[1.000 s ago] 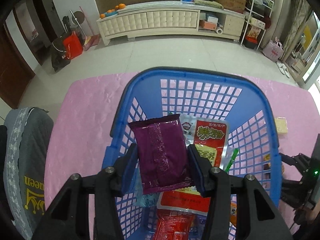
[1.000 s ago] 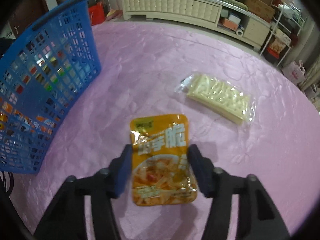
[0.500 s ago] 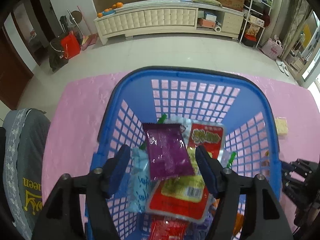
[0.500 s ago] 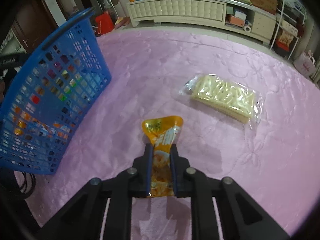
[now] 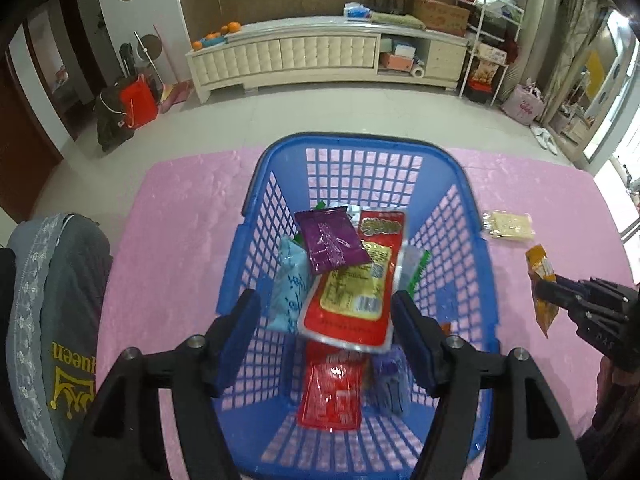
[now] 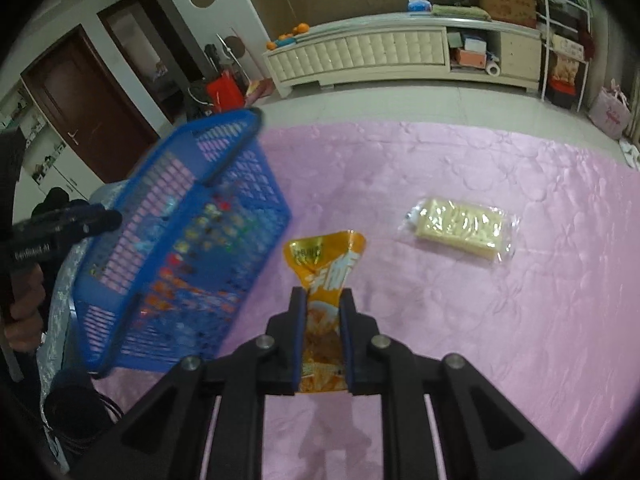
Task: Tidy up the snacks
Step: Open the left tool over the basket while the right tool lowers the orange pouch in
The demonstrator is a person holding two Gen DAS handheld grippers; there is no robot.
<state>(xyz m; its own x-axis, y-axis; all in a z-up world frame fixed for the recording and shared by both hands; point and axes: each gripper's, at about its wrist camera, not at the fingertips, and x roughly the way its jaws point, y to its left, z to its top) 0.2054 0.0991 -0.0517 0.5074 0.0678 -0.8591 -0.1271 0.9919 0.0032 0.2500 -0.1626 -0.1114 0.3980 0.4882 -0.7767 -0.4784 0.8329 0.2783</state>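
A blue mesh basket (image 5: pixel 476 240) stands on the pink tablecloth and holds several snack packets. The purple packet (image 5: pixel 330 242) lies on top of a red and yellow one (image 5: pixel 356 292). My left gripper (image 5: pixel 326 322) hangs open above the basket's near half, nothing between its fingers. My right gripper (image 6: pixel 323 304) is shut on the orange snack packet (image 6: pixel 326 258), lifted off the cloth just right of the basket (image 6: pixel 176 240). That gripper with the orange packet (image 5: pixel 540 268) also shows at the right edge of the left wrist view. A clear pack of pale crackers (image 6: pixel 460 228) lies flat farther right.
A grey chair cover (image 5: pixel 56 300) sits at the table's left edge. The pink cloth (image 6: pixel 500 340) spreads wide around the crackers. Beyond the table are a tiled floor, a long white cabinet (image 5: pixel 320 56) and a shelf rack. A hand (image 6: pixel 22 308) holds the left gripper's handle.
The left gripper opened, dropped the purple packet into the basket and pulled back upward. The right gripper shut on the orange packet and raised it off the cloth.
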